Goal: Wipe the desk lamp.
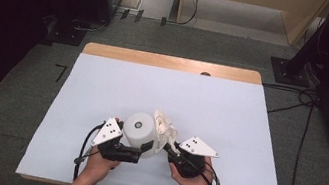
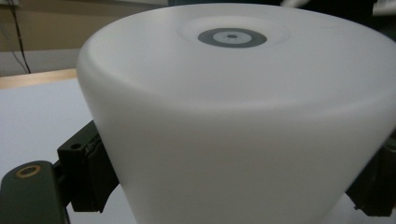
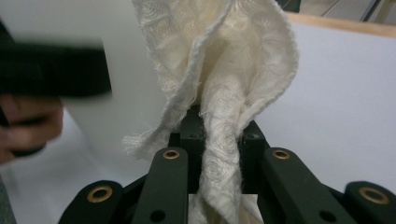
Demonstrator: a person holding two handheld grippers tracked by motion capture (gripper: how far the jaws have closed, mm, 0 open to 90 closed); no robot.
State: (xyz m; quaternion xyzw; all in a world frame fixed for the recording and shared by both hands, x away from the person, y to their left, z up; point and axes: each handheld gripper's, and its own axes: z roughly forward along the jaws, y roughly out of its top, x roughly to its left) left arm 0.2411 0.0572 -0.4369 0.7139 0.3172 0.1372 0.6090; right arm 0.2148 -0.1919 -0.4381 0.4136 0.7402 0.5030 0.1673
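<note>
A white plastic cup (image 1: 140,130) stands upside down, its base with a grey ring mark facing up (image 2: 232,37). My left gripper (image 1: 143,148) is shut on the cup, one jaw on each side of its wall (image 2: 233,154). A cream woven cloth (image 1: 165,129) is bunched up against the cup's right side. My right gripper (image 1: 172,150) is shut on the cloth, which rises in folds from between its jaws (image 3: 219,140). In the right gripper view the white cup (image 3: 107,56) sits right behind the cloth, with the left gripper's blurred dark jaw across it.
A white sheet (image 1: 201,103) covers the wooden table (image 1: 172,62), whose bare far edge shows a small hole. Black stands and cables (image 1: 304,95) sit on the grey floor around the table. Both hands hold the grippers near the front edge.
</note>
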